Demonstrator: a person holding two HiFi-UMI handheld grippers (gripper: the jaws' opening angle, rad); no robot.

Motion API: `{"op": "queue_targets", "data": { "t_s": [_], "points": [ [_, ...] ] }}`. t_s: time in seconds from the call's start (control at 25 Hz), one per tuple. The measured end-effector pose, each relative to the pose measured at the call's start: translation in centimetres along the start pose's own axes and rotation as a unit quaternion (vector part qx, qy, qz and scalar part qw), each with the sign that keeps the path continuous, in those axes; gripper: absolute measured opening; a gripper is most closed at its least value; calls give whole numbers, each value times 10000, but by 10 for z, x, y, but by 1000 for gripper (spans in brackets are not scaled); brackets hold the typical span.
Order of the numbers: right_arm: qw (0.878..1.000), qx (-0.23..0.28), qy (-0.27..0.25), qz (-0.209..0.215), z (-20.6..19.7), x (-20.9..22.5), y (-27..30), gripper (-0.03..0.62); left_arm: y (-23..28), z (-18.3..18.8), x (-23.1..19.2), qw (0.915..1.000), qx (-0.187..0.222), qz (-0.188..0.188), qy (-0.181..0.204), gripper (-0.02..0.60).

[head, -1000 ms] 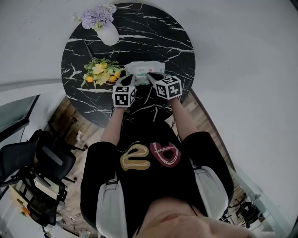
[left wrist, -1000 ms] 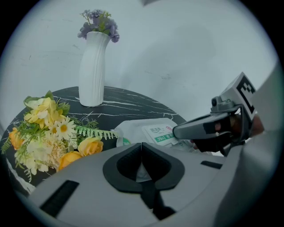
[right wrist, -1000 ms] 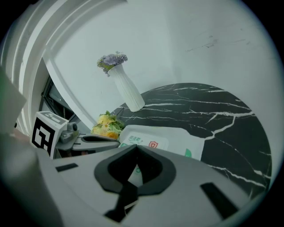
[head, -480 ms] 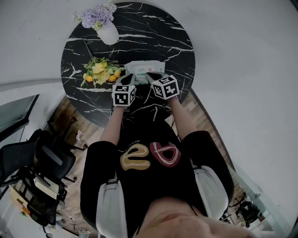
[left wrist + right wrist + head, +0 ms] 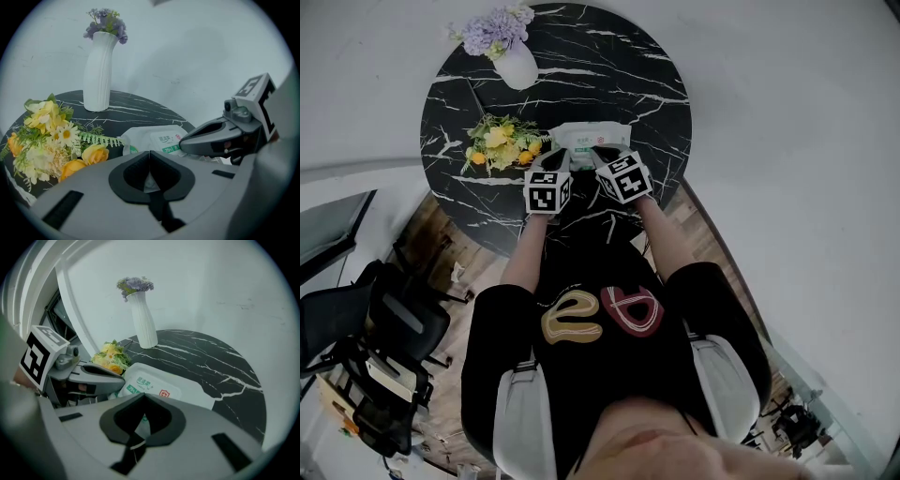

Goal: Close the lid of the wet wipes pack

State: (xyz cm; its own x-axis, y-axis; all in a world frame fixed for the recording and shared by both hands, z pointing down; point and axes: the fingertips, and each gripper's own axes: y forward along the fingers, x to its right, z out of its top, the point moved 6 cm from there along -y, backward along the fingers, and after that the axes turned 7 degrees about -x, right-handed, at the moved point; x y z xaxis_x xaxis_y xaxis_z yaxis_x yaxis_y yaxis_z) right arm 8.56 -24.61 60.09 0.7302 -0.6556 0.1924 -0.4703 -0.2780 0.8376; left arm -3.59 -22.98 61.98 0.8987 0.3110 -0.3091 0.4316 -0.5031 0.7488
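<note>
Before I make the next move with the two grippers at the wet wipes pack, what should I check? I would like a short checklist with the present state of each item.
1. Left gripper jaws together: ok.
2. Right gripper jaws together: ok.
3. Wet wipes pack lies flat on the table, just ahead of both grippers: ok.
4. Lid pressed down: cannot tell; it looks flat, but its near edge is hidden behind the jaws.
5. Yellow bouquet clear of the pack: cannot tell; a leaf reaches close to its edge.
6. Vase upright, away from the pack: ok.
</note>
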Motion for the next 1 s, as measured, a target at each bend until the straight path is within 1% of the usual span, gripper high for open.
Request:
{"op": "queue_targets", "data": {
  "t_s": [0.08, 0.28, 0.56, 0.68, 0.8, 0.88, 1.0],
  "points": [
    [9999, -48, -110, -82, 0, -2, 1, 11, 0, -1, 0, 10000, -4, -7, -6, 18],
    [9996, -137, -180, -187, 0, -2, 3, 11, 1, -1, 0, 10000, -13, -17, -23, 18],
    [9998, -72, -12, -167, -1, -1, 4, 11, 2, -1, -1, 10000, -34, -9, -36, 18],
    [9996, -55, 260, -56, -2, 1, 3, 11, 0, -1, 0, 10000, -3, 28, -19, 18],
    [9975, 33, 683, 160, -1, 4, 0, 12, -2, -1, 1, 9999, 65, 78, -81, 18],
    [9954, 220, 908, 209, -1, 4, -4, 17, -6, -2, 2, 9998, 137, 96, -138, 18],
    [9940, 567, 931, 105, 0, 0, -16, 40, -14, 0, 4, 9991, 374, 78, -156, 18]
  ]
}}
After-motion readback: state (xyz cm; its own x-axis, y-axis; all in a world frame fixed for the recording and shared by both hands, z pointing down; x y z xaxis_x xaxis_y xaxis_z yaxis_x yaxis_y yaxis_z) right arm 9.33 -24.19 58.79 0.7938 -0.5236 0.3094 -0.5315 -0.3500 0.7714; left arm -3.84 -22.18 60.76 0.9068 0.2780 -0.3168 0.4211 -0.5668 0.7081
